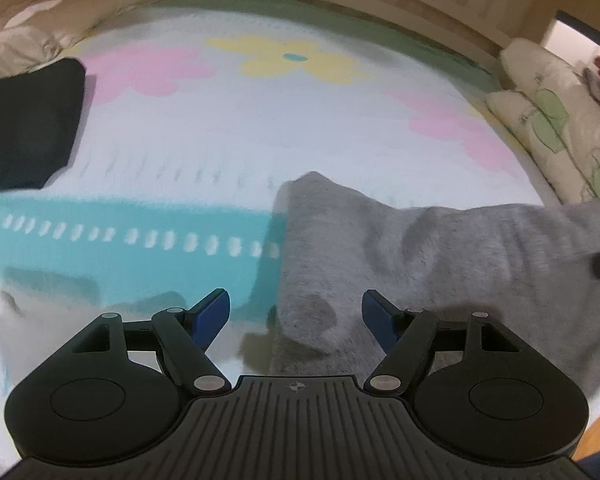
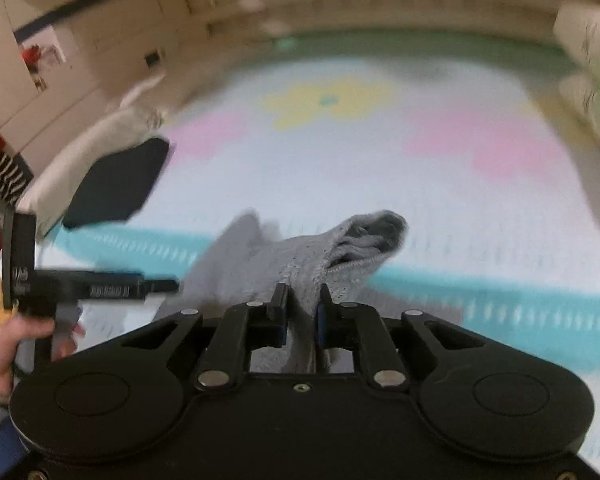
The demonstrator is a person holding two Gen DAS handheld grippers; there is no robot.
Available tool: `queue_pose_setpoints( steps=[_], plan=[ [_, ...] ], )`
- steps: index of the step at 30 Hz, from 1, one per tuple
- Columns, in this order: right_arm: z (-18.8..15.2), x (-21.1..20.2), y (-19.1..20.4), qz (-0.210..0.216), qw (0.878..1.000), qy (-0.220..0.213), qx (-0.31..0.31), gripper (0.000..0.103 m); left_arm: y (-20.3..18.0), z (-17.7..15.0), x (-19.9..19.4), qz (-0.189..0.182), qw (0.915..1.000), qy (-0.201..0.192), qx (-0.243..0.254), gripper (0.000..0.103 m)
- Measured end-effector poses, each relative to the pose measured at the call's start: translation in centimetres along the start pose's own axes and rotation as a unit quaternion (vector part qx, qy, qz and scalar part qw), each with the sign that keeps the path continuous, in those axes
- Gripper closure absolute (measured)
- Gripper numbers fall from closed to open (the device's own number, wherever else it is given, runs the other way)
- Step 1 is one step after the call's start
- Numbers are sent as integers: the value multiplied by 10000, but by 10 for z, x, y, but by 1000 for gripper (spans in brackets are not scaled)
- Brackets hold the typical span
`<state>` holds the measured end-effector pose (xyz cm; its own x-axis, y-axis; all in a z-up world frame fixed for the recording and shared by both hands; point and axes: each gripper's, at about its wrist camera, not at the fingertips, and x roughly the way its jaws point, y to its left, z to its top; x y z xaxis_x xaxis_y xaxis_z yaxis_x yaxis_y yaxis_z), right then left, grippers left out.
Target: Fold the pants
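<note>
Your right tongs point(image 2: 302, 316) pinch the grey pants point(image 2: 300, 256) bunched on the bed point(image 2: 440, 208), your left tongs point(image 1: 295, 314) spread over them, so pulling one-handed could, I judge, drag the heap crooked.

1 gray pants point(image 1: 440, 248), 1 black garment point(image 1: 23, 128), 2 pillows point(image 1: 556, 120).

pants point(image 1: 380, 248) on blanket point(image 1: 259, 128), cloth point(image 1: 23, 124) left

Grey knit pants point(image 1: 400, 248), bunched, partly lifted.
Lie crumpled on the floral blanket across its teal stripe; one open cuffed end sticks up, fabric rumpled, not flat.
</note>
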<state>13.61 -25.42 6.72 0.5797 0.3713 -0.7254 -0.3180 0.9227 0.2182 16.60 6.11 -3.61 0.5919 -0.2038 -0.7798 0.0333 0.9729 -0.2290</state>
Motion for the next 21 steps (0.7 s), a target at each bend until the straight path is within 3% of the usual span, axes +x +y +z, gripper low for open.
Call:
queue_pose_setpoints(
  steps=[3, 5, 6, 8, 9, 10, 11, 13, 14, 21],
  plan=[
    [-5, 34, -18, -511, 9969, 577, 136, 80, -9, -5, 5, -48, 9997, 126, 200, 31],
    [-22, 75, -34, -1094, 9845, 1362, 159, 72, -15, -7, 8, -99, 9992, 232, 304, 31],
    [-29, 86, -40, -1185, 9809, 1532, 192, 67, -18, -8, 9, -158, 9989, 258, 364, 31],
    [-34, 87, -47, -1201, 9820, 1412, 358, 41, -23, -9, 7, -271, 9981, 247, 493, 31],
    [-32, 81, -49, -1248, 9825, 1325, 407, 34, -26, -11, 7, -320, 9975, 256, 570, 31],
    [-30, 72, -50, -1257, 9839, 1191, 446, 18, -28, -13, 9, -342, 9967, 305, 669, 31],
    [-29, 64, -52, -1224, 9860, 1022, 485, 11, -30, -17, 13, -301, 9957, 409, 775, 31],
    [-26, 52, -52, -1219, 9880, 742, 595, 10, -35, -28, 27, -161, 9909, 822, 1057, 30],
    [-25, 50, -52, -1208, 9885, 670, 621, 9, -34, -34, 30, -126, 9906, 843, 1074, 30],
    [-34, 81, -38, -1285, 9871, 938, 186, 4, -5, -36, 29, -491, 9946, 886, 219, 27]
  ],
)
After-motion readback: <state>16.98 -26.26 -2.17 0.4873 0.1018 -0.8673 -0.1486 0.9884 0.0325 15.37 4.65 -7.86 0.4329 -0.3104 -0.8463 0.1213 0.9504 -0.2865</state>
